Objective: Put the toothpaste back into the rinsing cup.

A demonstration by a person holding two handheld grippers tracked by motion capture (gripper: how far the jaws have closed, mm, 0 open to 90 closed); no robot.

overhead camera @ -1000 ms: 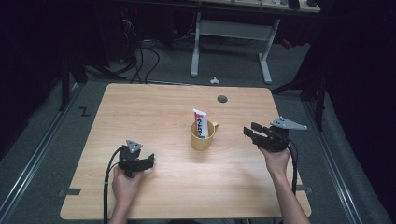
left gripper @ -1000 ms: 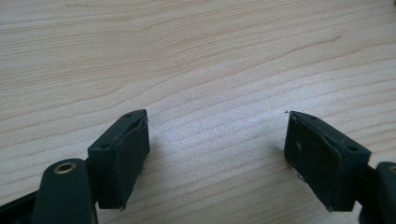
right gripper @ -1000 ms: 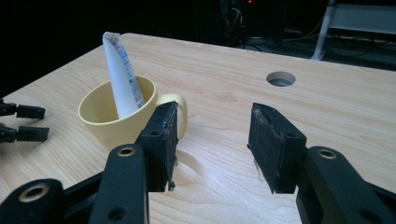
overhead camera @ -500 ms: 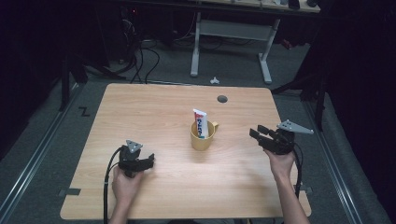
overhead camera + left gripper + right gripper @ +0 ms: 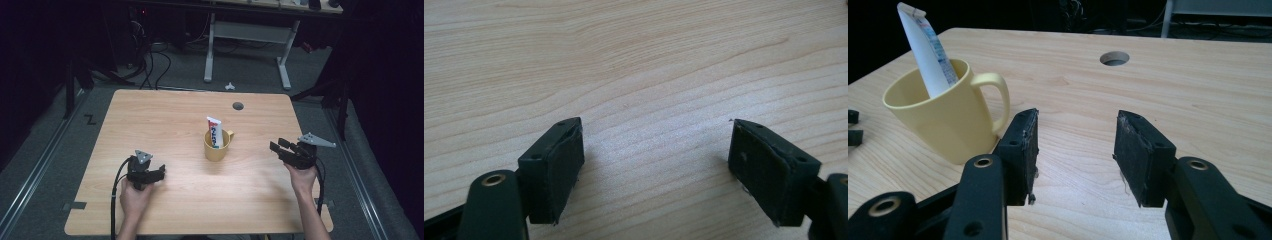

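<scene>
Yellow mug [image 5: 218,147] is standing on the wooden table [image 5: 165,120], holding a toothpaste tube [image 5: 214,131]. Right gripper [image 5: 276,146] and left gripper [image 5: 161,172] are both spreading their jaws, pinching nothing.

Both grippers were matte black. The left gripper [image 5: 159,173] trailed a black cable that looped back past the person's bare forearm toward the table's near edge, and bore a small grey three-cornered plate on top. The right gripper [image 5: 276,145] carried a larger grey three-cornered plate. Each had two blocky jaws faced with flat dark pads, pierced by small screw holes, on arms with brass-ringed pivots.
</scene>
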